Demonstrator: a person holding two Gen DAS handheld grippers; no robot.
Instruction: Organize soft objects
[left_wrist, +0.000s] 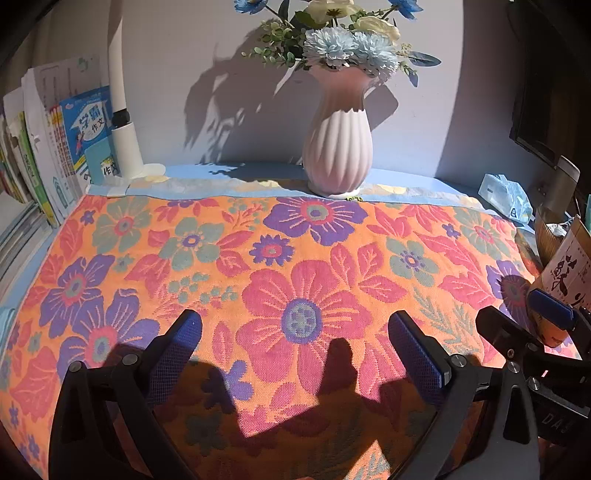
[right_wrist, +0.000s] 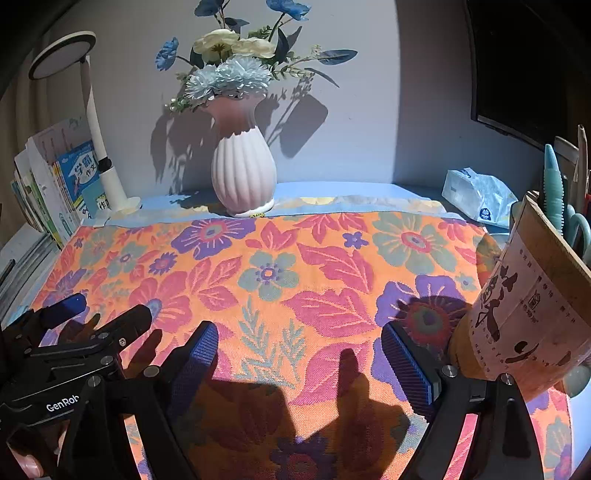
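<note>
An orange towel with big pink, purple and teal flowers (left_wrist: 295, 258) (right_wrist: 295, 266) lies spread flat over the desk, filling most of both views. My left gripper (left_wrist: 295, 325) hovers open just above its near middle, and nothing sits between its blue pads (left_wrist: 177, 350). My right gripper (right_wrist: 300, 332) stands wide open over the towel's right part, its pads (right_wrist: 406, 365) apart and empty. Each gripper shows at the edge of the other's view: the right gripper (left_wrist: 521, 314) at the far right, the left gripper (right_wrist: 103, 310) at the far left.
A pink ribbed vase (left_wrist: 336, 147) (right_wrist: 243, 173) of flowers stands at the towel's far edge. Books (left_wrist: 55, 155) and a white lamp (right_wrist: 99, 122) are back left. A tissue pack (right_wrist: 476, 195) and a brown pen holder (right_wrist: 532, 295) crowd the right. A hand (right_wrist: 26, 461) shows bottom left.
</note>
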